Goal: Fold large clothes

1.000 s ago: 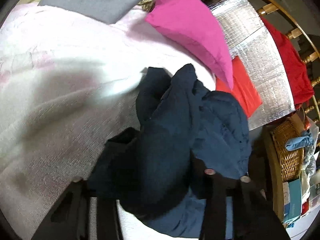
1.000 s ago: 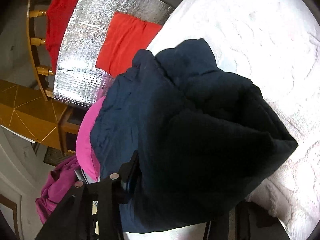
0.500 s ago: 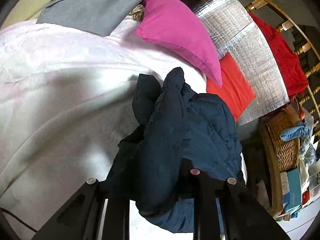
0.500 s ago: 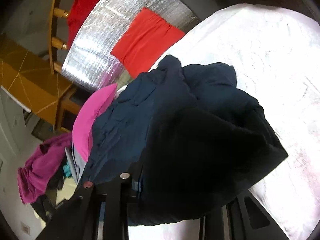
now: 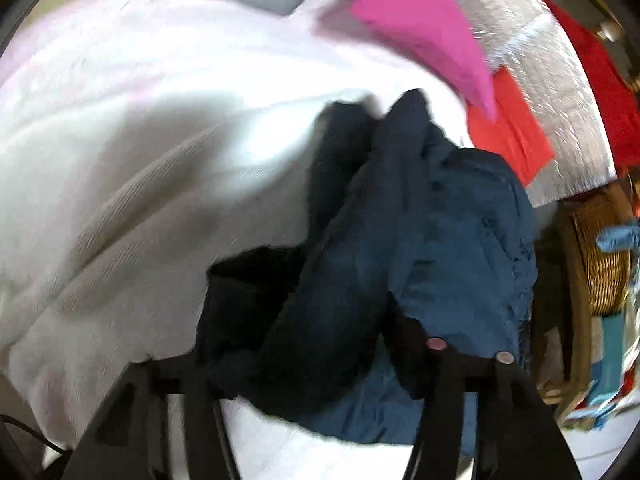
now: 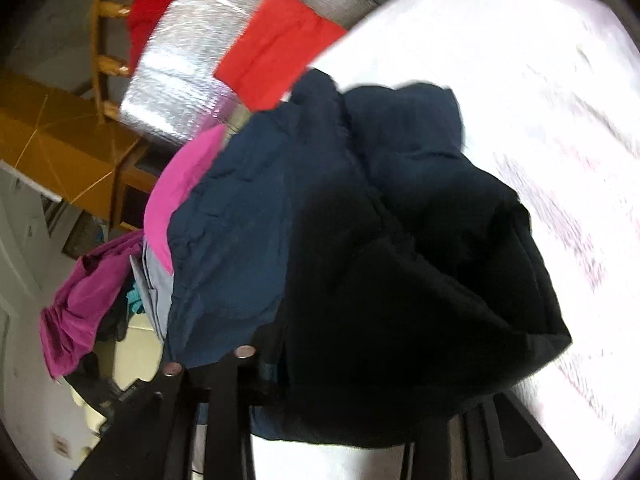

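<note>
Both jaws have just been opening around the bunched navy jacket point(image 5: 400, 248) – left hand-held gripper point(image 5: 320, 364) and right hand-held gripper point(image 6: 352, 392) stand half-wide; whether either grips it, I cannot tell – probably regrasping it on the bed point(image 5: 140, 140).

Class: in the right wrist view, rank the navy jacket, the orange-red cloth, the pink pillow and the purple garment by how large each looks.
1. navy jacket, though nearest the camera.
2. orange-red cloth.
3. purple garment and pink pillow: alike, unranked, the pillow partly hidden.

Navy jacket point(image 5: 420, 248) hides both tools' fingertips — contact unclear — and motion blurs the white bedspread point(image 6: 540, 92).
</note>
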The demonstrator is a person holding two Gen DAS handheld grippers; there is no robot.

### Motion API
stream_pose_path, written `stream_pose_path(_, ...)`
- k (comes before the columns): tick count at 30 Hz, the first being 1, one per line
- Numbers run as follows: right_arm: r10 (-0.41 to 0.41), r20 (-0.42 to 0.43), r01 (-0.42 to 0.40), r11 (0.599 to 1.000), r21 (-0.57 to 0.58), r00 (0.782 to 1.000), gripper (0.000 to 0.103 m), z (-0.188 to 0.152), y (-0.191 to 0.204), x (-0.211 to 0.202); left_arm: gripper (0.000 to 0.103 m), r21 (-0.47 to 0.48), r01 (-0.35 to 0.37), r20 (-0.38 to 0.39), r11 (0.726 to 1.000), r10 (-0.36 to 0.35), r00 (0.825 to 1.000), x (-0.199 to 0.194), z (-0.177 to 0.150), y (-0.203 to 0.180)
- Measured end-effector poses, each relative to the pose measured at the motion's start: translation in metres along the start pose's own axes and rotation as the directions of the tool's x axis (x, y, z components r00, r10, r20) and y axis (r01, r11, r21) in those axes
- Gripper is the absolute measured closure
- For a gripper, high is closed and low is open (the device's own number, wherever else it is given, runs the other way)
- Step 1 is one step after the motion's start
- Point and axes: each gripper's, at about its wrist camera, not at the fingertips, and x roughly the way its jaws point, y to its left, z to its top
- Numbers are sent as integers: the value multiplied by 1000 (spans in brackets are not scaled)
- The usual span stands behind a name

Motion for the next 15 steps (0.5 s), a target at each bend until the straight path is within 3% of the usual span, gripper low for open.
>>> stream_pose_path(3,5,-19,-6,1000,-11,1000,43,-7,-2,-26,42,13,-16,15,1000,16,1000,-25,-10,7)
stream_pose_path(7,-3,-55,0,999,-53,998,39,-17,0,-63,41,105,-95,152,990,78,985,-77,-27,-3)
stream_pose_path(9,5,-21,-7,995,-104,1000,38,-13,12,-85,33,169,-137,218,976,99,971,-93,-30,-20)
stream_pose_path(12,58,31,-51,982,-182,998,38,1,36,-92,28,252,-168,274,953,96,957,-94,-32,-56)
stream_pose_path(15,100,48,-89,980,-180,994,43,24,52,-69,25,317,-160,237,935,85,968,-65,-29,-88)
